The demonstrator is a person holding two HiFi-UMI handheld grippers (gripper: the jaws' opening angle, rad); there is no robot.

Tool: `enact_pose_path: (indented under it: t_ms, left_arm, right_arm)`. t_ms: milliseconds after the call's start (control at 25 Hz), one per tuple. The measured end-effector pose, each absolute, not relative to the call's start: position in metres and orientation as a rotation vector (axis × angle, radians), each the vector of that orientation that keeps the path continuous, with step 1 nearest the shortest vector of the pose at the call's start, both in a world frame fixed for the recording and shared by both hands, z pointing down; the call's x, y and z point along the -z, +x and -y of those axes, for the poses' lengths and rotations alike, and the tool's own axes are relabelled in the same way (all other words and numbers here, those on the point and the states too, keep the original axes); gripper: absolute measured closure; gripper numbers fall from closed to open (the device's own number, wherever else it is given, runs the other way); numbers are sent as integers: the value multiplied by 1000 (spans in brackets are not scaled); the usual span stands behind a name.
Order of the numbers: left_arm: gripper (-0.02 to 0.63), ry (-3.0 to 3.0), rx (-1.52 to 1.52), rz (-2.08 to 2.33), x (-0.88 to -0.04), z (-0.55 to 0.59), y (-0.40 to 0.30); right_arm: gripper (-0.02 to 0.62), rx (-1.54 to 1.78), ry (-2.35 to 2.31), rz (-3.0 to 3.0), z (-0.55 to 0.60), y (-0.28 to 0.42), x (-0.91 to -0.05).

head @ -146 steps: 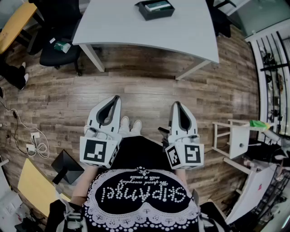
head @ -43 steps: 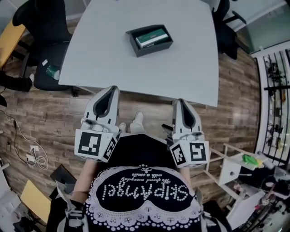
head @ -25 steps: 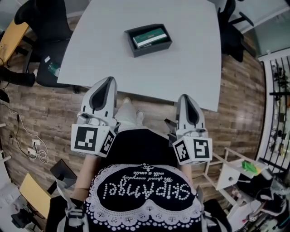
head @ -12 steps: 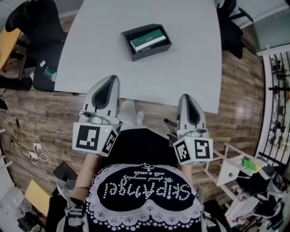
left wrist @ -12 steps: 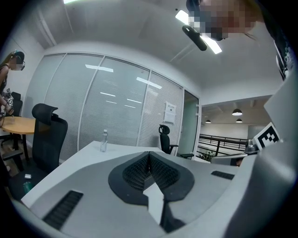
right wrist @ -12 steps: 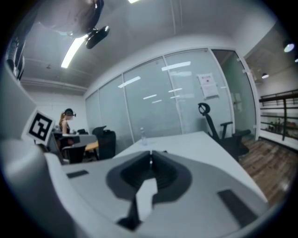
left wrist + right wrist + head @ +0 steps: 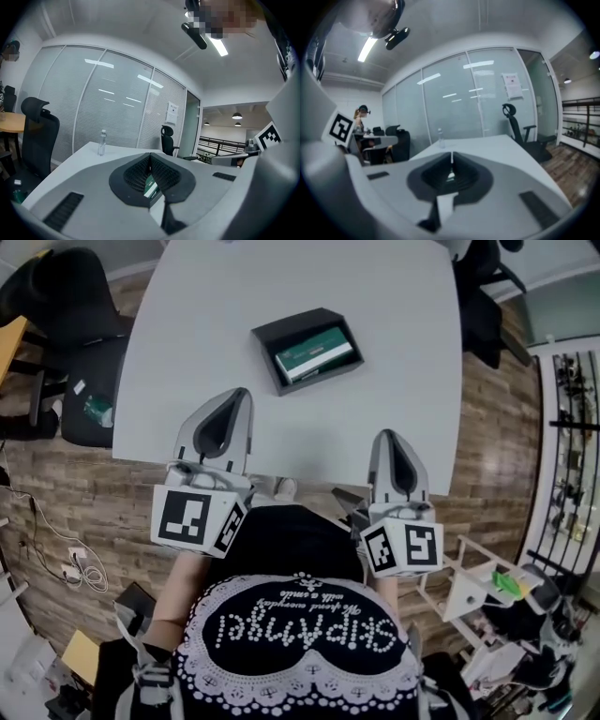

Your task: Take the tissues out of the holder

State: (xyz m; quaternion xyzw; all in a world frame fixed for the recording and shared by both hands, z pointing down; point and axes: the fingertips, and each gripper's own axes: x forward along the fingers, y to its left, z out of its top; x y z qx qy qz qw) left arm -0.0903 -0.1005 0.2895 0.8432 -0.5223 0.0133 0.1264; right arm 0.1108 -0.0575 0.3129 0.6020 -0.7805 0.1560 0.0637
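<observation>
Change since earlier frame: table (image 7: 394,324) and holder (image 7: 265,345) sit lower in the head view than half a second ago. My left gripper (image 7: 242,393) now reaches over the table's near edge.
Left gripper state: jaws pressed together, nothing between them.
Right gripper (image 7: 386,433) state: jaws pressed together, nothing between them.
Tissues (image 7: 314,352): green pack lying inside the dark open holder on the table top.
Holder relative to grippers: ahead of both tips, to the right of my left tip and to the left of my right tip. It touches neither.
Left gripper view: a strip of the green pack shows through the opening below the closed tips.
Writing on pack: pale print, too small to read.
Writing on garment (image 7: 295,634): white dotted lettering, upside down; I cannot read it reliably.
Marker cubes (image 7: 192,519): black square patterns on white, one per gripper.
Notice (image 7: 173,111): sheet on the glass partition (image 7: 108,108), text illegible.
Surface: plain white table carrying a clear bottle (image 7: 101,143) at the far end.
Room: wood-plank floor (image 7: 497,456), black office chairs (image 7: 66,296), strip lights on the ceiling.
</observation>
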Motion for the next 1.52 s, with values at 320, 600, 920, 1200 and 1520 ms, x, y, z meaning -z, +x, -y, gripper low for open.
enact_pose_path:
  t_ms: [320,600,920,1200,1520]
  left_arm:
    - [583,2443,-78,1426,-309,141,-96]
    - [583,2438,-111,1361,-325,159,-98]
    - [583,2405,-123,1341,-333,165,-88]
    - [583,2378,-144,1401,-334,166,-80]
    - [583,2362,-161,1463,-331,164,-80]
  right_arm:
    - [561,-509,1812,2294,92,93,-323]
    - [561,-552,1860,2223,102,94,-334]
    - [561,-582,1861,2194,109,106,-340]
    - [561,-591,1810,2239,120,117,-344]
    - [561,-597,1755,2304,133,117,-346]
